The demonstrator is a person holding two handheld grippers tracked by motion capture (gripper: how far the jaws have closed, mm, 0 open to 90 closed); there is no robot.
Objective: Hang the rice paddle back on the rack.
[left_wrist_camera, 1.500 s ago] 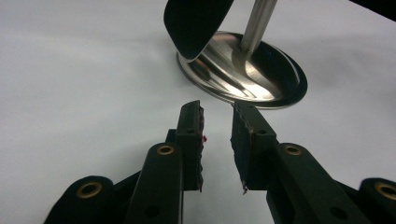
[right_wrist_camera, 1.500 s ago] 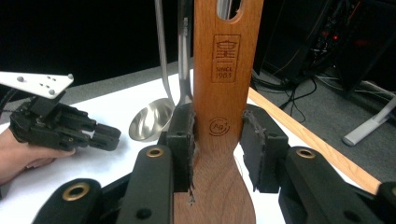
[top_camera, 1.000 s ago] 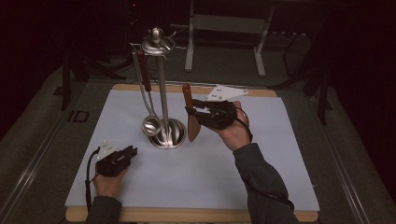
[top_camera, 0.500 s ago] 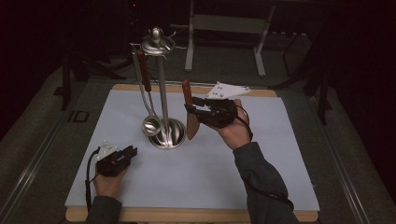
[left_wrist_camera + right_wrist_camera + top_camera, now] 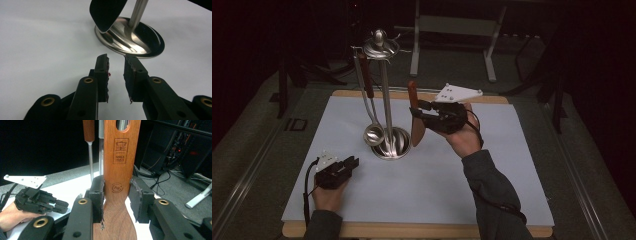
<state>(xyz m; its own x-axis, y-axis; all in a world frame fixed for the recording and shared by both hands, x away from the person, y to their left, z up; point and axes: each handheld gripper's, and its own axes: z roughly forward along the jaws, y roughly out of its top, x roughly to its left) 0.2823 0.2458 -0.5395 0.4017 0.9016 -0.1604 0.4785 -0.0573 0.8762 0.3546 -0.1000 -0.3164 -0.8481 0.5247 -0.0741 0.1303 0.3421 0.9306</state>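
Note:
A steel utensil stand (image 5: 388, 146) rises from a round base (image 5: 140, 42) at the middle of the white mat. From its top ring hangs a ladle (image 5: 366, 80) with a wooden grip (image 5: 88, 130); its bowl (image 5: 107, 12) hangs just above the base. My right gripper (image 5: 426, 112) is shut on a wooden spatula (image 5: 415, 122), held upright just right of the stand, blade down. The jaws clamp the spatula's neck (image 5: 117, 170) below the engraved mark. My left gripper (image 5: 350, 164) lies low on the mat at the front left. It is open, with nothing between its fingers (image 5: 102, 67), and points at the base.
The white mat (image 5: 462, 185) lies on a wooden board (image 5: 412, 231) whose edge shows at front and back. Dark floor surrounds it, with a metal frame (image 5: 452, 25) behind the table. The person's other hand and the left gripper (image 5: 40, 201) show low on the left.

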